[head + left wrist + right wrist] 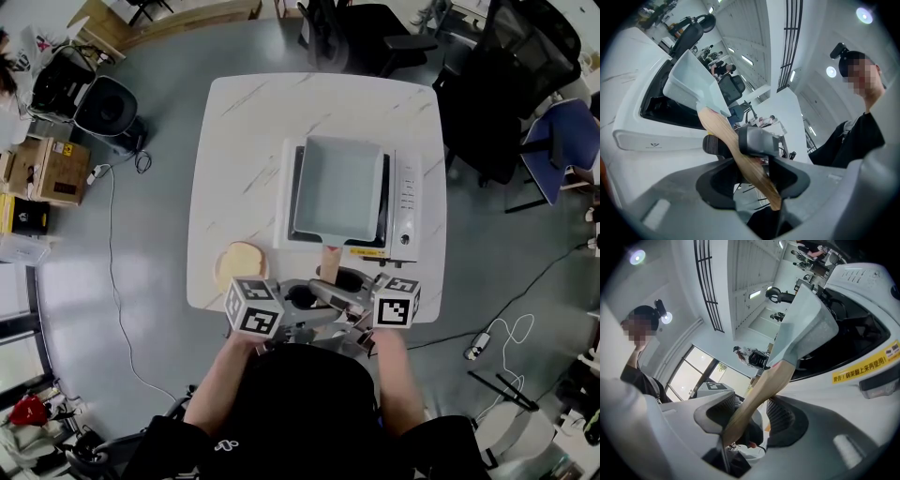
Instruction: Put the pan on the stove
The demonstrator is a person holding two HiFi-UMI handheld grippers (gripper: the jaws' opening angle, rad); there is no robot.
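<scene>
Both the left gripper [740, 146] and right gripper [749, 412] pinch the wooden handle [330, 263]; at 12 o'clock, the pan [337, 187] seemingly sits on the induction stove [405, 202], with only release left.

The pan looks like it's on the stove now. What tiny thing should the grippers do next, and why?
Probably open both grippers and let go. The pan sits squarely over the stove, and the left gripper and right gripper each clamp its wooden handle, so the job looks done. I can't tell for sure that the pan lies flat.
</scene>
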